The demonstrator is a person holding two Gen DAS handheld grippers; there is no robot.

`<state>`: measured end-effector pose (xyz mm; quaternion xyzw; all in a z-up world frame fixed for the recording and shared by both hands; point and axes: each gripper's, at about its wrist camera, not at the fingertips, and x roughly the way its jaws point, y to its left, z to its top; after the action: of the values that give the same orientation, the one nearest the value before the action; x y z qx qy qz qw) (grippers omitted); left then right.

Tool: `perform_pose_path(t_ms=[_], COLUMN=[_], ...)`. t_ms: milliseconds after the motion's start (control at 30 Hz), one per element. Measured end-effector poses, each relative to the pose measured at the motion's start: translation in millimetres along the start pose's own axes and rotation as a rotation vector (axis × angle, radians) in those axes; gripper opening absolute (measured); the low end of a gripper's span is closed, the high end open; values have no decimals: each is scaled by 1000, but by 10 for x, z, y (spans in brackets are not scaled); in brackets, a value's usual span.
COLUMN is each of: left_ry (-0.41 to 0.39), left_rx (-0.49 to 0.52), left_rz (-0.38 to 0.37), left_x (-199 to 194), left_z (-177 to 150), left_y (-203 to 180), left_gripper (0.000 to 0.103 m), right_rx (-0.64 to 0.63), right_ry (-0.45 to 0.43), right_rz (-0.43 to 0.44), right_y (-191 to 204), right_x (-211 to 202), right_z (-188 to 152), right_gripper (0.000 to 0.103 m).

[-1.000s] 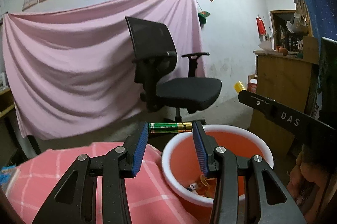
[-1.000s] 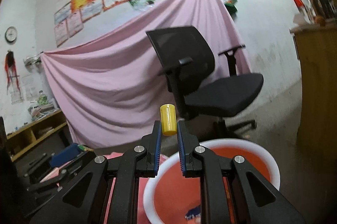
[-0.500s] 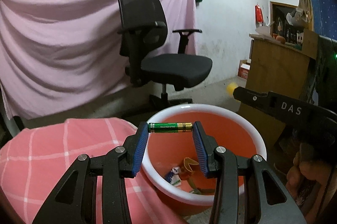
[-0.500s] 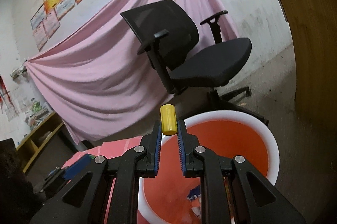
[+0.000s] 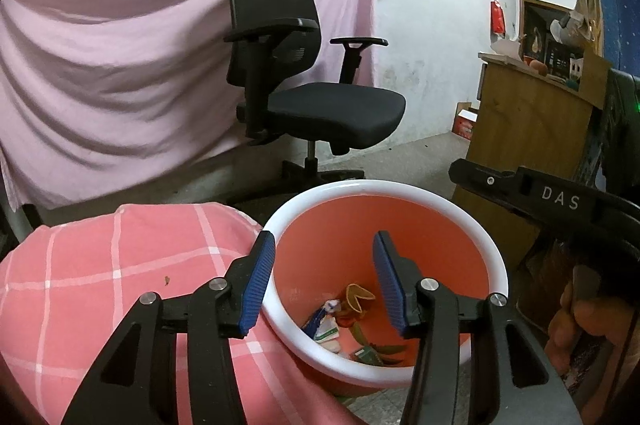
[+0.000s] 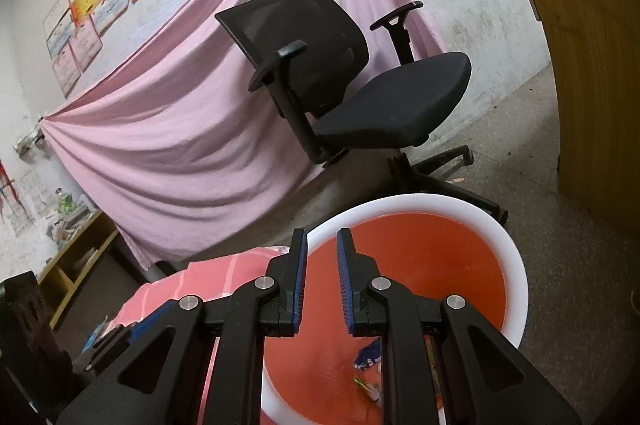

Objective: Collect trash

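Observation:
An orange bin with a white rim [image 5: 400, 191] stands beside the table; it also shows in the right wrist view [image 6: 516, 261]. Scraps of trash [image 5: 344, 321] lie at its bottom. My left gripper [image 5: 324, 253] is open and empty above the bin's near side. My right gripper [image 6: 322, 249] is open a little and empty, above the bin's left rim. The right gripper's body, marked DAS [image 5: 560, 203], reaches in from the right in the left wrist view. No battery or yellow piece is in either gripper.
A pink checked tablecloth [image 5: 120, 273] covers the table left of the bin. A black office chair [image 5: 312, 97] stands behind it before a pink sheet [image 5: 100, 65]. A wooden cabinet [image 5: 528, 145] is at the right. A low shelf [image 6: 76, 253] is at the left.
Both grippers tilted down over the bin and opened. The green battery left the left gripper and the yellow piece left the right gripper; neither is seen now.

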<state>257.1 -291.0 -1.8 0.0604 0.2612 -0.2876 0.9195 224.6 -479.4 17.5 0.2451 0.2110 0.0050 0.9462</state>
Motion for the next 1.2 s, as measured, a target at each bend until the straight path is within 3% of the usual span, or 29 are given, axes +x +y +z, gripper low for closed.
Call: perform_pose_path(t_ms=[300, 467, 667, 833, 967, 1067, 1200], left_ry=[-22, -41, -66, -112, -131, -147, -168], left_rx=[-6, -9, -26, -39, -57, -75, -109], left_rz=[29, 48, 72, 107, 130, 145, 162], left_x=[-133, -240, -415, -639, -806, -926, -1120], left_z=[25, 52, 89, 93, 76, 46, -9], left_y=[139, 219, 337, 433, 538, 602, 716], left_gripper=[45, 45, 45, 55, 56, 63, 63], right_rx=[-25, -58, -111, -156, -205, -231, -257], right_ry=[7, -4, -30, -64, -99, -128, -165], right_rz=[-6, -15, -32, -42, -64, -67, -68], right_y=[51, 107, 222, 334, 459, 541, 629], right_x=[14, -4, -46, -113, -204, -284, -395], right_z=[-29, -27, -53, -72, -117, -155, -234], right_gripper=[14, 27, 28, 41, 47, 49, 66])
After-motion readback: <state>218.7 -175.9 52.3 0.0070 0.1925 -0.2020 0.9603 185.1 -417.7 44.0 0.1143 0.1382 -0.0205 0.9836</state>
